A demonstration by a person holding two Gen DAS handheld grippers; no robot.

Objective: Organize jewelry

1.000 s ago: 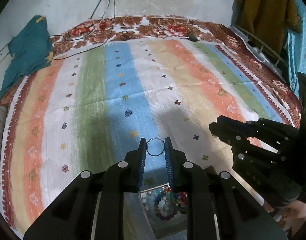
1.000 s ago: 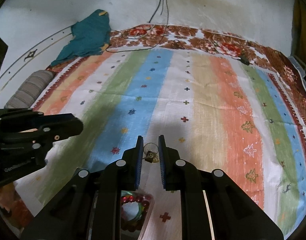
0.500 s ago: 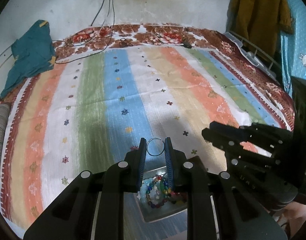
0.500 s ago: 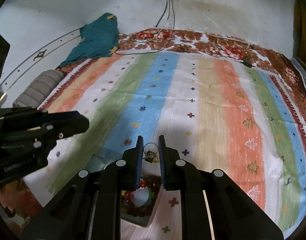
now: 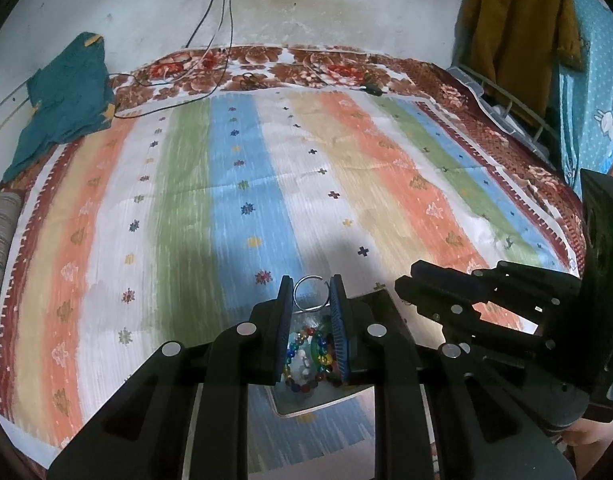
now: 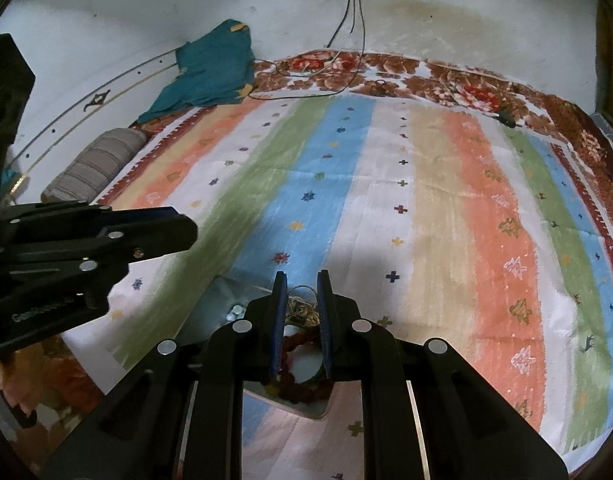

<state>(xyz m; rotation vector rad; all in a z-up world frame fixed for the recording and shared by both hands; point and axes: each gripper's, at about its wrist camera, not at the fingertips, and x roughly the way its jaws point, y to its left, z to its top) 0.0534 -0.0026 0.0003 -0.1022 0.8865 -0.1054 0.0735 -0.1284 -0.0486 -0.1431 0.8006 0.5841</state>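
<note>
My left gripper (image 5: 311,292) is shut on a thin silver ring (image 5: 311,280) that stands upright between its tips. Beneath it lies a clear box (image 5: 290,408) with a multicoloured bead bracelet (image 5: 306,364) inside. My right gripper (image 6: 301,290) is shut on a small gold ornament with a wire hoop (image 6: 302,306). It hangs over the same clear box (image 6: 214,304), where a dark red bead bracelet (image 6: 302,384) and a few pale beads (image 6: 236,312) lie. Each gripper shows in the other's view: the right gripper (image 5: 410,284) at the right, the left gripper (image 6: 186,232) at the left.
The box sits near the front edge of a bed with a striped sheet (image 5: 246,184). A teal cloth (image 5: 66,96), cables (image 5: 178,80) and a striped bolster (image 6: 94,164) lie at the far side. A mustard garment (image 5: 514,28) hangs at the right.
Both grippers have drawn back toward the bed's near edge, still shut on their pieces. The clear box and its bracelets have come further into view beneath them.
</note>
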